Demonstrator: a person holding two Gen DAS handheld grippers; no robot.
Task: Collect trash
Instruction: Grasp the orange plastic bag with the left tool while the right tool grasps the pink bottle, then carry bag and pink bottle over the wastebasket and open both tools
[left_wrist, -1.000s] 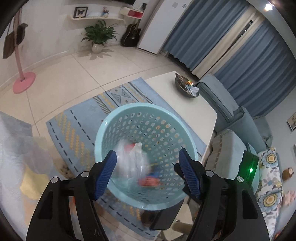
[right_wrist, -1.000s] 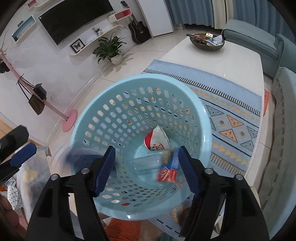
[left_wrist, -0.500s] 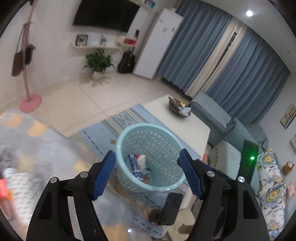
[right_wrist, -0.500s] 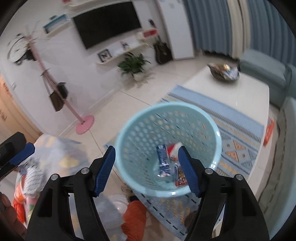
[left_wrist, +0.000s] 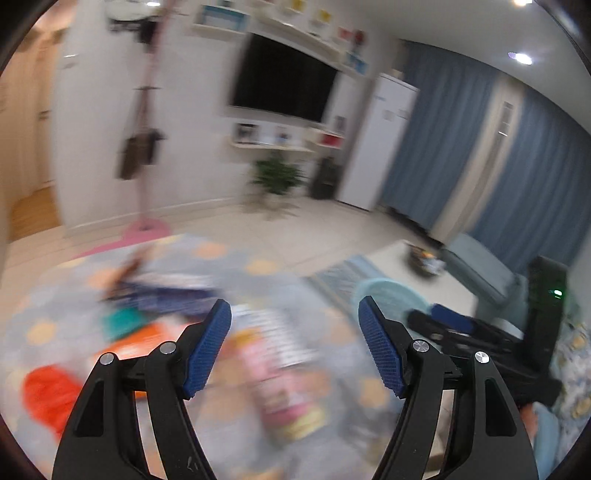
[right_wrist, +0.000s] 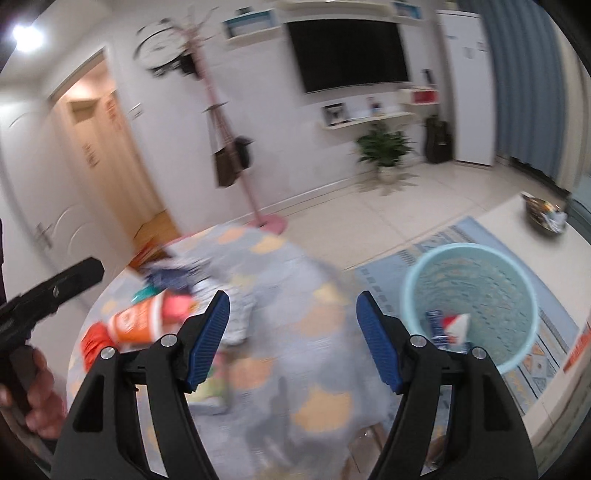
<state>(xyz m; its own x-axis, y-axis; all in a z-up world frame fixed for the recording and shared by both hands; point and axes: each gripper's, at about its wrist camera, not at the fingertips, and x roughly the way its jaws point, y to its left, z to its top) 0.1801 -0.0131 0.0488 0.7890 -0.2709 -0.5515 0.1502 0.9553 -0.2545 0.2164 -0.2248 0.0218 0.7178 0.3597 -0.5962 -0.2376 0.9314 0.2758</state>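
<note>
Hovering over a round worktop (right_wrist: 325, 373) draped in a grey cloth with orange patches, both pairs of tongs stand wide apart and grip nothing: the left tongs (left_wrist: 294, 345) and the right tongs (right_wrist: 291, 338) show only blurred clutter between their blue pads. That empty, spread posture suits a reach for the next piece, I judge. Trash lies in a loose heap on the worktop's far left side, where either hand can get at it: an orange cup (right_wrist: 138, 325) on its side with white lettering too smeared to read, a red wrapper (right_wrist: 94, 341) just beside it, and dark blue packets (right_wrist: 173, 278) behind. The pale blue basket (right_wrist: 524, 350) stands on the patterned rug just beside the worktop's right edge, low and open-topped, so a short swing would drop things in. At least 2 wrappers (right_wrist: 448, 326), 1 blue and 1 red-and-white, already sit inside; their print is illegible. No brand can be read anywhere, since both views are motion-blurred.
</note>
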